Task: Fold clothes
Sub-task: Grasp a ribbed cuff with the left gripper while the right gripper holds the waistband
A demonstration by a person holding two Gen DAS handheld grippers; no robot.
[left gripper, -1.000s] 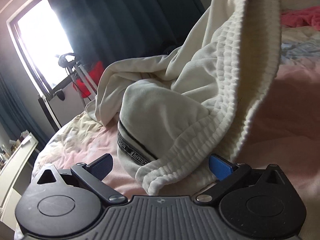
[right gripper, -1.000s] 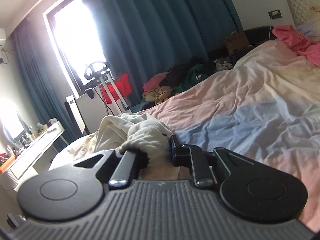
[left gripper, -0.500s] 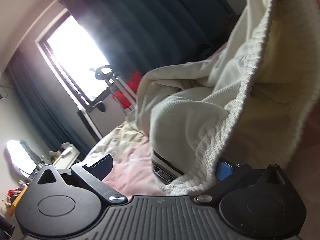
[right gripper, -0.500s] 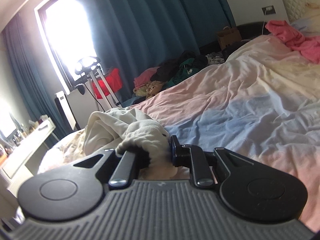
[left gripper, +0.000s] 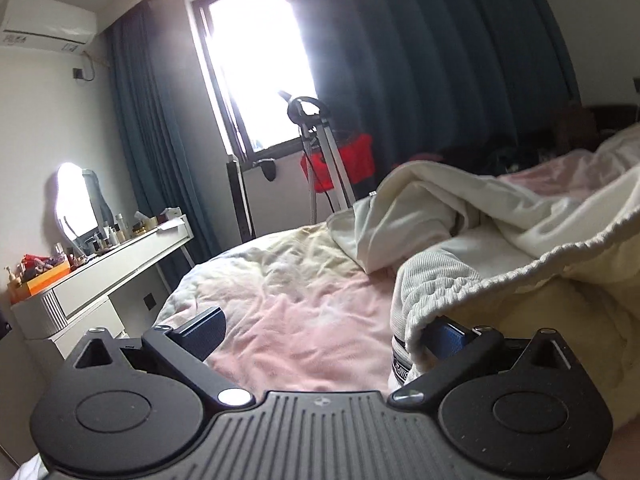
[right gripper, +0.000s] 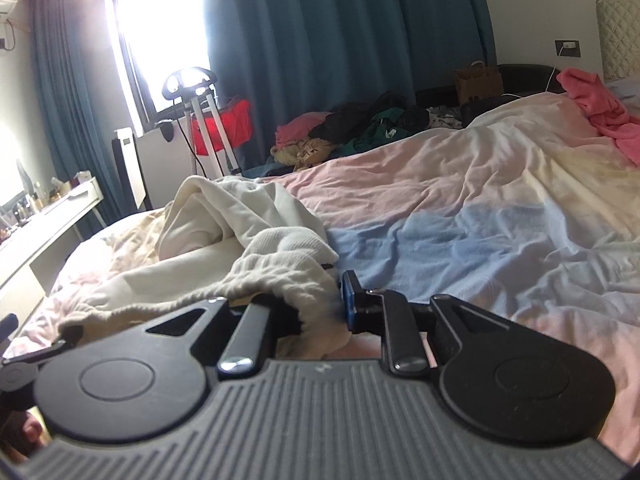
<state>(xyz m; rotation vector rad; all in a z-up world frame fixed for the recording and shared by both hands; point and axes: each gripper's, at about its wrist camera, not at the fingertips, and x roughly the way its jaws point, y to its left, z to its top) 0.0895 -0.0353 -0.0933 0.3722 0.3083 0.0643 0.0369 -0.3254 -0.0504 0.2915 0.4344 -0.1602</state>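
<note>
A cream knitted garment (left gripper: pixel 460 240) lies bunched on the pastel bed sheet (left gripper: pixel 288 288). My left gripper (left gripper: pixel 324 332) is open wide above the sheet. The garment's ribbed hem (left gripper: pixel 436 280) drapes over its right fingertip, and a lettered band (left gripper: pixel 400 364) shows below. In the right wrist view the same garment (right gripper: pixel 224 216) trails off to the left. A fold of its ribbed edge sits bunched between the fingers of my right gripper (right gripper: pixel 318 308). Those jaws are opening, and the cloth still touches the blue pad. The left pad is hidden under fabric.
A white dressing table (left gripper: pixel 120 264) crowded with bottles stands left of the bed. A metal stand with something red (left gripper: pixel 340 160) is by the window. A heap of clothes (right gripper: pixel 352 132) lies beyond the bed's far side, and a pink garment (right gripper: pixel 600 108) near the headboard.
The garment hung high in front of the left gripper and now lies lower on the bed. The left view has swung and levelled towards the window. The right jaws have parted slightly.
</note>
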